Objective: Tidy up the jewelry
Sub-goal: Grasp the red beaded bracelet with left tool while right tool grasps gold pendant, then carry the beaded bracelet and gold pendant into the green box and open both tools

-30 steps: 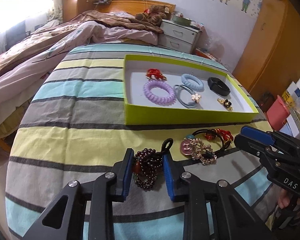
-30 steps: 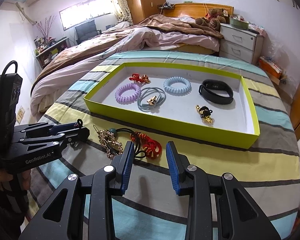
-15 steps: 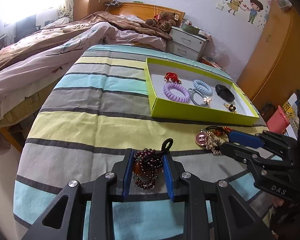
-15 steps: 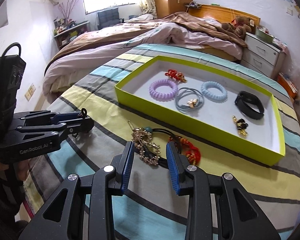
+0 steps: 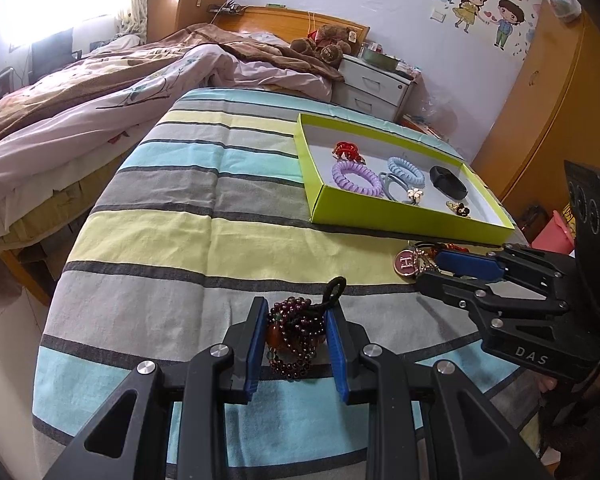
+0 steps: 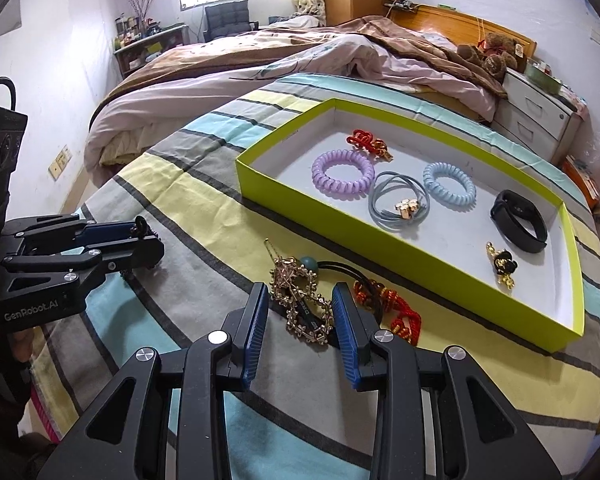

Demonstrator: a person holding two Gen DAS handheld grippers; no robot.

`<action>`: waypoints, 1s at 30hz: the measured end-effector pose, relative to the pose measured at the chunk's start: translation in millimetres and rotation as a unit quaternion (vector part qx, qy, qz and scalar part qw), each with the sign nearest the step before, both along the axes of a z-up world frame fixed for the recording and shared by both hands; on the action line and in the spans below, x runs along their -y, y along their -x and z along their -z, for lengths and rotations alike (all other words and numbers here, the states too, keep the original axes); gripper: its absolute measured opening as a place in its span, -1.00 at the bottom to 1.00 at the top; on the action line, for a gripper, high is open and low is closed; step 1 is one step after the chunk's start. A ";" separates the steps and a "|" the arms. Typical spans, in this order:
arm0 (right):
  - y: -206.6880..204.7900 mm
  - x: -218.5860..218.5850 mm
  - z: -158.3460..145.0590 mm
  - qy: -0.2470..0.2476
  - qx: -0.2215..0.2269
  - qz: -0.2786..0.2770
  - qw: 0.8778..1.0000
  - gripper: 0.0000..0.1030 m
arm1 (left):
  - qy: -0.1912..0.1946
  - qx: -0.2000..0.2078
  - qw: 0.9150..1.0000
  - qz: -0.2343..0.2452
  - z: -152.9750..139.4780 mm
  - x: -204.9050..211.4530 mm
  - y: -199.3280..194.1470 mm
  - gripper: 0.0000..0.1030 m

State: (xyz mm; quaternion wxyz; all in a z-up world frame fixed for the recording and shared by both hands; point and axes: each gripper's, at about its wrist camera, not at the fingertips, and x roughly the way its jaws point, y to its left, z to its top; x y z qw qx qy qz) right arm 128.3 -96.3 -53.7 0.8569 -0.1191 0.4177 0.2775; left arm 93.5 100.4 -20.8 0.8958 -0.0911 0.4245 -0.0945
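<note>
A dark red bead bracelet with a black loop lies on the striped cloth between the blue pads of my left gripper, which straddles it with a small gap each side. My right gripper is open around a gold rhinestone hair clip. Beside the clip lie a black cord hair tie with a teal bead and a red knotted ornament. The lime-green tray holds a purple coil tie, a blue coil tie, a grey tie, a black band and small charms.
The striped cloth covers a table whose left edge drops to the floor. A bed with pink bedding stands behind, with a white nightstand at the back. My right gripper body reaches in from the right in the left wrist view.
Both grippers have moved left across the table. The right gripper's jaws now straddle the gold hair clip instead of the red ornament. The left gripper stays around the bead bracelet.
</note>
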 end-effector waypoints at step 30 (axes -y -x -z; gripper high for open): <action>7.1 9.9 -10.4 -0.038 0.018 0.017 0.999 -0.44 | -0.001 0.008 1.000 0.014 -12.5 17.7 -5.4 -0.44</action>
